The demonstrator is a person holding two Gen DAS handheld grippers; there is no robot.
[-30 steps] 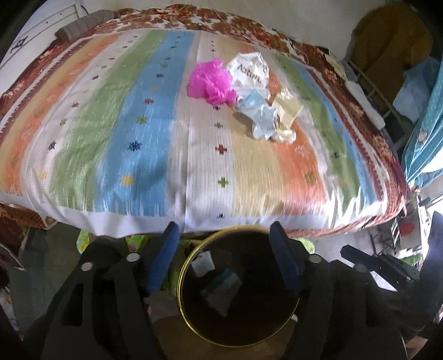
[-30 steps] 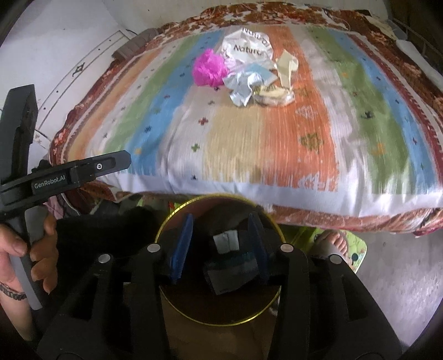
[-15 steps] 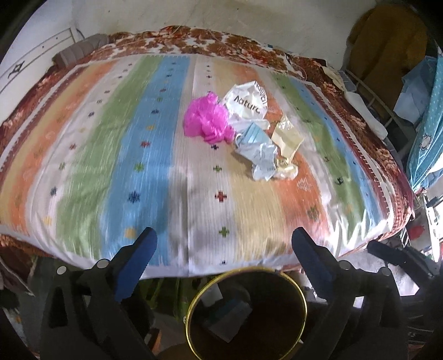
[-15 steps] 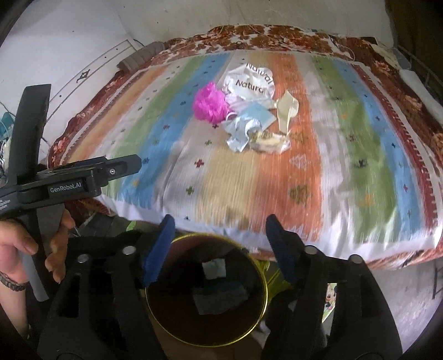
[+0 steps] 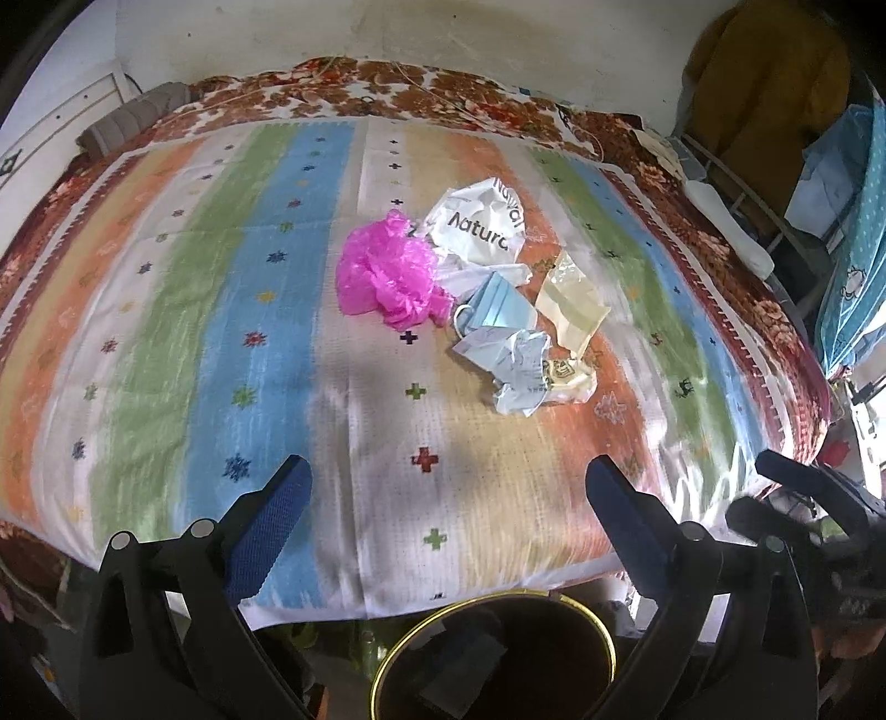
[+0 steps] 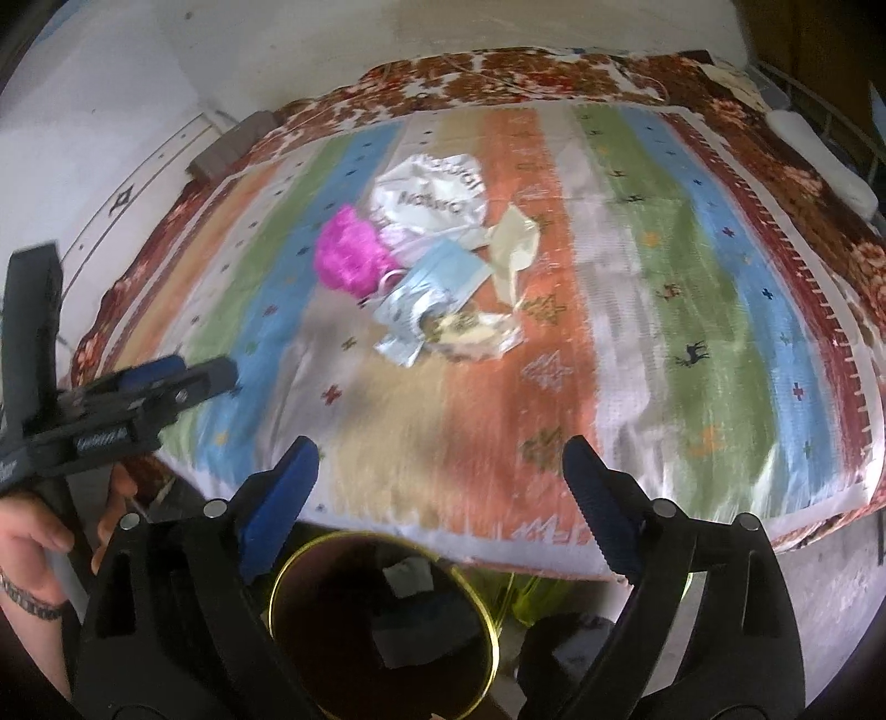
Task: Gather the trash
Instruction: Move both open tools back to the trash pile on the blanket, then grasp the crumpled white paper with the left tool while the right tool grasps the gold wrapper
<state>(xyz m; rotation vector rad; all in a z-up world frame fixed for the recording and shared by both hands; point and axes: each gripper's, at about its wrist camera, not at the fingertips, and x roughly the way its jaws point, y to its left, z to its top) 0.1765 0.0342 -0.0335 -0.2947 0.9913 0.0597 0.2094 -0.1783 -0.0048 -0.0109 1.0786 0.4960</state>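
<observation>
A pile of trash lies mid-bed on the striped blanket (image 5: 277, 343): a pink plastic wad (image 5: 387, 274), a white "Natural" bag (image 5: 482, 230), a blue face mask (image 5: 498, 310), crumpled pale paper (image 5: 518, 368) and a yellowish wrapper (image 5: 570, 304). The pile also shows in the right wrist view: pink wad (image 6: 351, 255), white bag (image 6: 429, 194), mask (image 6: 443, 277). A dark bin with a gold rim (image 5: 493, 659) stands below the bed edge, holding a few scraps; it also shows in the right view (image 6: 382, 626). My left gripper (image 5: 446, 493) and right gripper (image 6: 440, 471) are both open and empty, over the near bed edge.
The left gripper's body (image 6: 111, 399) and the hand holding it (image 6: 33, 548) show at the left of the right view. Clothes and a rack (image 5: 775, 138) stand right of the bed. A white wall (image 5: 387, 33) is behind.
Both grippers opened wide and rose from over the bin toward the bed. The bin now sits lower in both views, and the trash pile looks nearer.
</observation>
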